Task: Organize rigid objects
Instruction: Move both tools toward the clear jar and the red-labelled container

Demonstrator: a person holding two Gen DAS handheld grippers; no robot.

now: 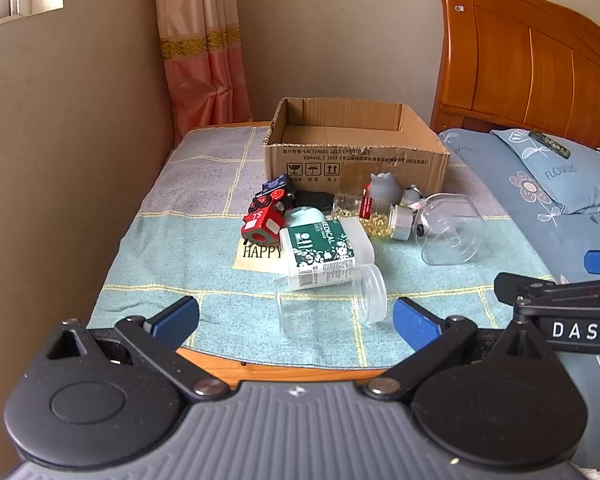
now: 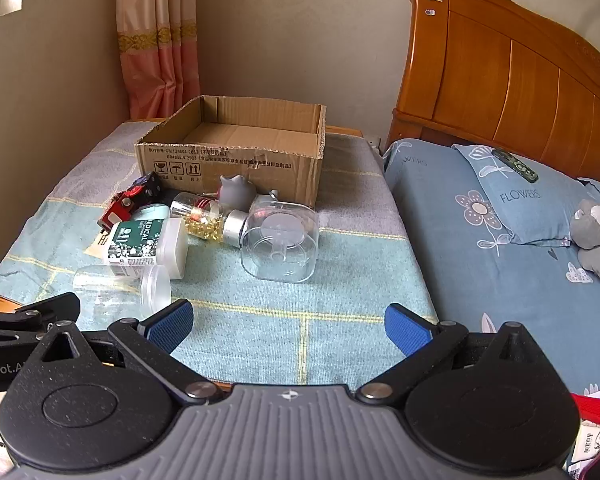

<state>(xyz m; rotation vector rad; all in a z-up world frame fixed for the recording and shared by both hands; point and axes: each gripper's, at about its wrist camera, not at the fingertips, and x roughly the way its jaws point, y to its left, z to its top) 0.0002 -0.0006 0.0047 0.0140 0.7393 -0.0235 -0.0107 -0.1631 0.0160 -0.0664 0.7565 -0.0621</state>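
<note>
A cardboard box point(image 1: 356, 156) point(image 2: 236, 160) stands open at the back of the cloth-covered table. In front of it lies a heap: a red toy block point(image 1: 262, 226) point(image 2: 118, 208), a white and green bottle point(image 1: 326, 250) point(image 2: 148, 244), a small clear jar point(image 1: 332, 300) point(image 2: 122, 292), a bottle of yellow capsules point(image 1: 374, 210) point(image 2: 208, 222), a large clear jar point(image 1: 452, 230) point(image 2: 280, 240) and a grey figurine point(image 1: 384, 186) point(image 2: 236, 190). My left gripper point(image 1: 296, 322) is open, just short of the small clear jar. My right gripper point(image 2: 288, 326) is open over bare cloth.
A checked cloth point(image 1: 204, 264) point(image 2: 340, 264) covers the table, whose wooden front edge point(image 1: 284, 372) shows below. A bed with blue bedding point(image 2: 480, 240) and a wooden headboard point(image 2: 520, 80) lies to the right. A wall and curtain point(image 1: 204, 40) stand at the left.
</note>
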